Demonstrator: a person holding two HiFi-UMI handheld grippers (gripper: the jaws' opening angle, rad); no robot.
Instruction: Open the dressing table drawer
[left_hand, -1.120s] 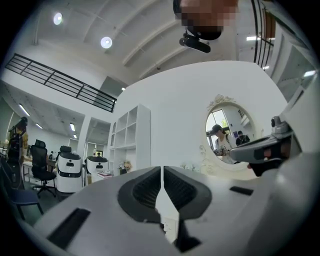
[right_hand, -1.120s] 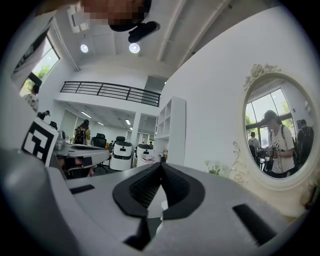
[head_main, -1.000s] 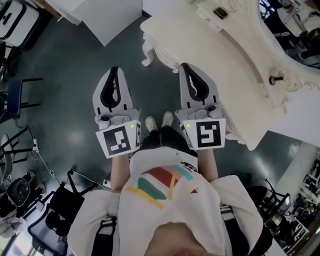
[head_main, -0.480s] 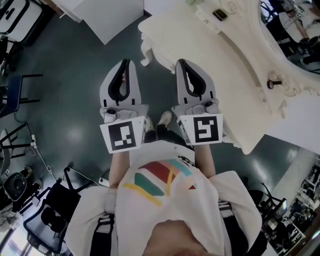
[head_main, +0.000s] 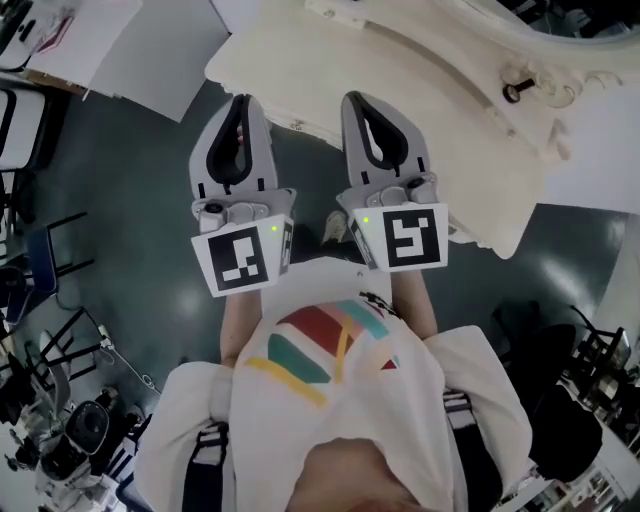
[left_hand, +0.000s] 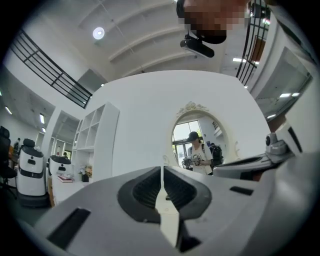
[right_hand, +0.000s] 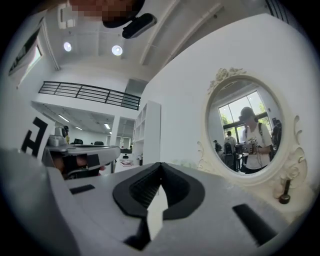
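Note:
The cream dressing table (head_main: 420, 80) fills the top of the head view, and its tabletop hides the drawer front. My left gripper (head_main: 243, 100) is shut and holds nothing, its tip at the table's front edge. My right gripper (head_main: 356, 98) is also shut and empty, its tip over that same edge. In the left gripper view the shut jaws (left_hand: 162, 168) point at the oval mirror (left_hand: 197, 145). The right gripper view has its shut jaws (right_hand: 161, 165) below and left of the mirror (right_hand: 245, 131), which reflects the person.
A small dark-tipped stand (head_main: 516, 90) sits on the tabletop near the mirror frame. White boards (head_main: 140, 50) lie on the floor at the upper left. Black chairs (head_main: 30, 270) and equipment crowd the left and lower edges. A white shelf unit (right_hand: 149, 135) stands against the wall.
Both grippers have moved forward to the dressing table; their tips now reach its front edge. The jaws have stayed shut throughout.

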